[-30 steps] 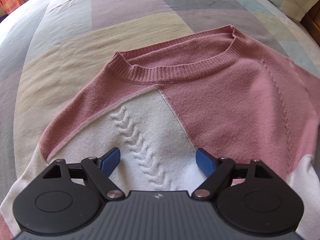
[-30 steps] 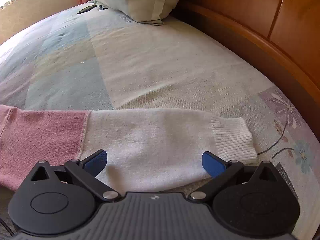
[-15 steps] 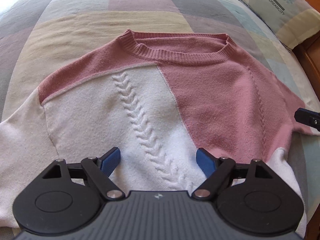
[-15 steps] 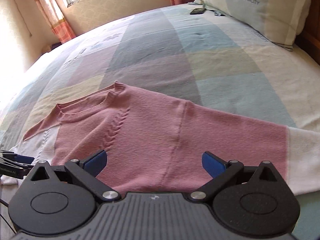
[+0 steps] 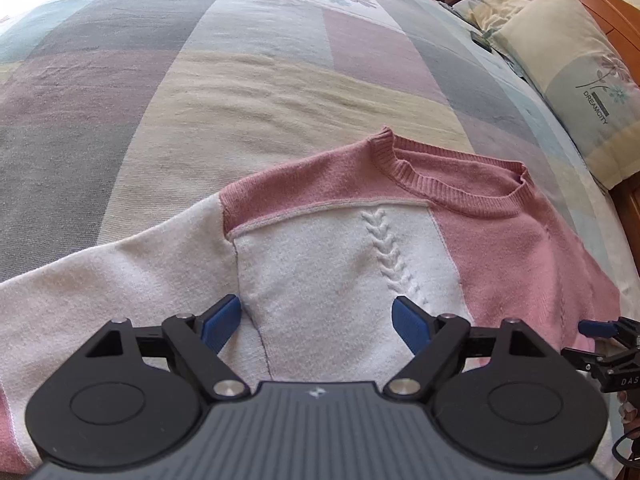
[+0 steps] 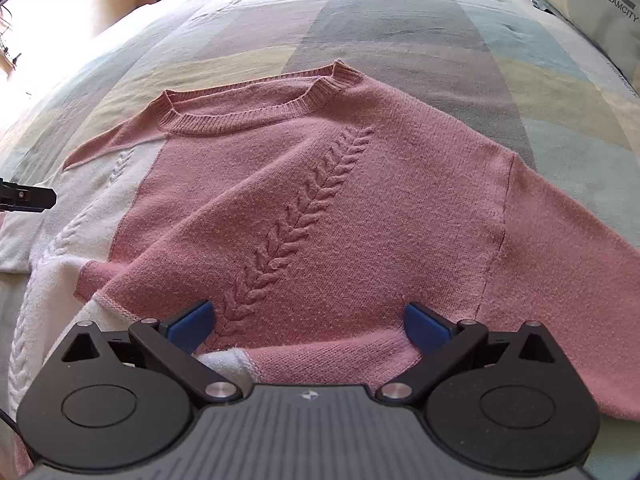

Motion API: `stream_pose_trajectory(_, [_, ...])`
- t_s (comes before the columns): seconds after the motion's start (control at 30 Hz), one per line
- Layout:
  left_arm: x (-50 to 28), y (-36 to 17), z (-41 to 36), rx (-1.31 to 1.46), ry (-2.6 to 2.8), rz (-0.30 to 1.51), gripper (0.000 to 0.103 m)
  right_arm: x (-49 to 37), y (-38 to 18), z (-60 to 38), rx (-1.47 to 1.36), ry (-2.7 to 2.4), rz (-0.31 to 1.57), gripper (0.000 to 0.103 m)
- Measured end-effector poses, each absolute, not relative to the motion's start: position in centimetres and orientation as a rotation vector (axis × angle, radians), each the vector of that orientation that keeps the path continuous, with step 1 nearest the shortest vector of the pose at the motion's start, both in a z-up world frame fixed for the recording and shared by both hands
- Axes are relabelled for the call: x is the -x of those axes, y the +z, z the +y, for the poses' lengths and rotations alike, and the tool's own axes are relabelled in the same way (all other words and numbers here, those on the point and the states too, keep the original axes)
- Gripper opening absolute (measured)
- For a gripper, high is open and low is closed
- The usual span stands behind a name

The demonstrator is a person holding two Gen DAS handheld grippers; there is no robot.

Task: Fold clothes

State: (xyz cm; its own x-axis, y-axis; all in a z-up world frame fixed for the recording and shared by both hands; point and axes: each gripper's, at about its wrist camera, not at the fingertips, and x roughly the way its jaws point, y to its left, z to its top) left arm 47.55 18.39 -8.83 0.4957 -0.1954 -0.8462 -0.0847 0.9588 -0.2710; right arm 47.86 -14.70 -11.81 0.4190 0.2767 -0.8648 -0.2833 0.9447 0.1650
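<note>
Sweater [image 5: 344,264], pink and white knit, lies flat and spread face-up on the bed [image 5: 248,92], neckline toward the far side. Left wrist view: left gripper [image 5: 316,320] over the white chest panel near the armpit seam, fingers [image 5: 220,322] wide apart, holding nothing; pillow [image 5: 576,80] at far right; right gripper [image 5: 600,330] at the right edge. Right wrist view: right gripper [image 6: 308,326] over the pink panel by the cable braid, fingers [image 6: 426,328] spread apart, empty; sweater [image 6: 320,208] flat on bed [image 6: 360,20].

Sweater [image 6: 360,200] and pillow [image 5: 576,92] on bed [image 5: 240,80]
</note>
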Motion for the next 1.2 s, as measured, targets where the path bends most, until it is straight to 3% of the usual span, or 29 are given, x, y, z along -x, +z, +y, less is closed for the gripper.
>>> stream_pose_trajectory(0.27, [-51.3, -9.5, 20.3, 0.257, -0.035, 1.003, 0.083, -48.3, -12.0, -13.8, 0.037, 0.294, 1.106, 0.103])
stream_pose_trajectory(0.53, [-47.4, -6.7, 20.4, 0.268, -0.072, 0.999, 0.083, -48.4, -12.5, -12.5, 0.119, 0.258, 1.111, 0.103])
stream_pose_trajectory(0.83, [-44.8, -8.9, 20.6, 0.095, 0.048, 1.110, 0.083, -48.2, -12.5, -12.5, 0.133, 0.264, 1.088, 0.103])
stream_pose_trajectory(1.2, [-44.7, -7.4, 17.1, 0.151, -0.073, 1.099, 0.083, -48.0, -12.6, -12.5, 0.153, 0.276, 1.051, 0.103])
